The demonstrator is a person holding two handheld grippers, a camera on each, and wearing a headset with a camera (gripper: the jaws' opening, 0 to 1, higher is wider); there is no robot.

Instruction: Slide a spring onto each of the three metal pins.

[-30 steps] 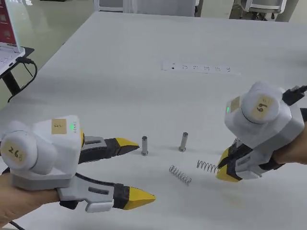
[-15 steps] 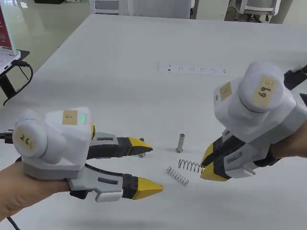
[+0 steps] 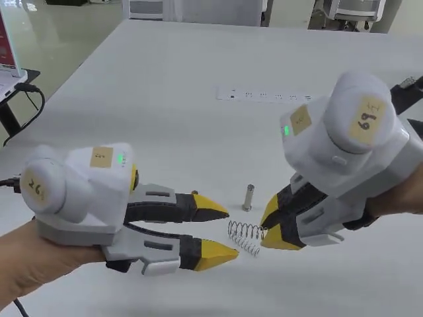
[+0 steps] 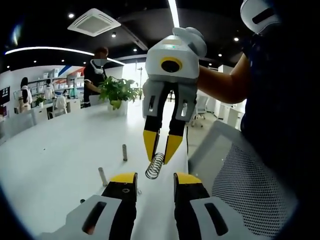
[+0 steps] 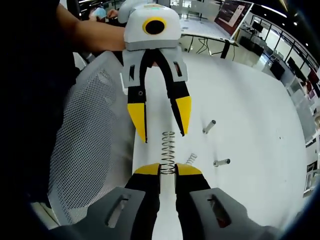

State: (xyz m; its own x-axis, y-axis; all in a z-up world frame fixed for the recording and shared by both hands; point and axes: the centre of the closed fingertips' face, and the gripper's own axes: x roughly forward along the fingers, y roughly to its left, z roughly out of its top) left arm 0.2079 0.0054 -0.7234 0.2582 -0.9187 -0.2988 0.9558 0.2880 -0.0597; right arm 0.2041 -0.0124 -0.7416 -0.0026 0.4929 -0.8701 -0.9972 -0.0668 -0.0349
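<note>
My right gripper [image 3: 269, 229] is shut on one end of a steel spring [image 3: 244, 230], which sticks out level toward my left gripper [image 3: 225, 232]. The left gripper is open, its yellow tips on either side of the spring's free end and not touching it. In the right gripper view the spring [image 5: 168, 148] runs from my shut jaws toward the left gripper [image 5: 160, 122]. A second spring [image 3: 249, 246] lies on the white table just below. One metal pin [image 3: 249, 197] stands upright behind the springs. Two pins [image 4: 124, 151] [image 4: 102, 176] appear in the left gripper view.
A white power strip [image 3: 264, 96] lies farther back on the table [image 3: 165, 99]. The table's left edge and a laptop [image 3: 5, 46] are at far left. A mesh chair [image 5: 87, 125] sits beside the table. People stand in the far background.
My right gripper has lifted the spring off the table and carried it left. My left gripper has moved right to meet it, and now hides the left pin.
</note>
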